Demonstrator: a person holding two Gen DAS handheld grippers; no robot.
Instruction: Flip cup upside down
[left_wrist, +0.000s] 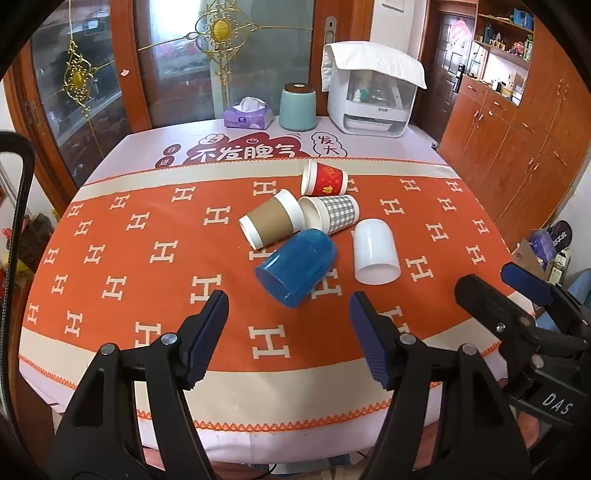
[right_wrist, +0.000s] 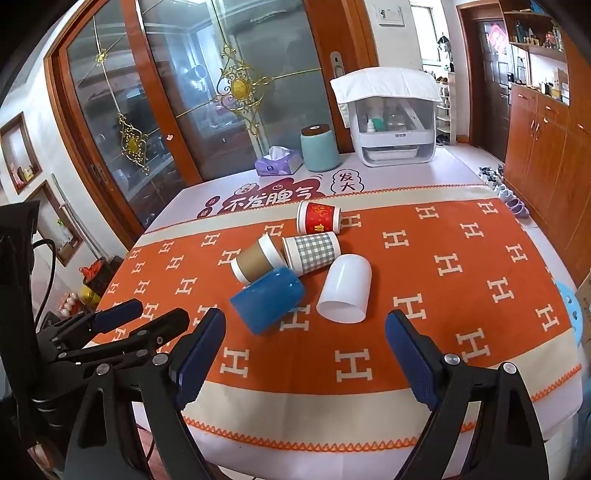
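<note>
Several cups lie on their sides in a cluster on the orange cloth: a blue plastic cup (left_wrist: 295, 267) (right_wrist: 267, 299), a white plastic cup (left_wrist: 376, 251) (right_wrist: 346, 288), a brown paper cup (left_wrist: 271, 218) (right_wrist: 256, 260), a grey checked cup (left_wrist: 330, 214) (right_wrist: 312, 252) and a red cup (left_wrist: 324, 179) (right_wrist: 318, 217). My left gripper (left_wrist: 288, 338) is open and empty, just short of the blue cup. My right gripper (right_wrist: 304, 350) is open and empty, near the blue and white cups' mouths. Each gripper shows in the other's view, the right one (left_wrist: 517, 291) and the left one (right_wrist: 147, 317).
The table (left_wrist: 147, 258) carries an orange cloth with white H marks. At its far edge stand a purple tissue box (left_wrist: 248, 116), a teal canister (left_wrist: 297, 107) and a white appliance (left_wrist: 371, 92) under a cloth. Glass doors stand behind, wooden cabinets to the right.
</note>
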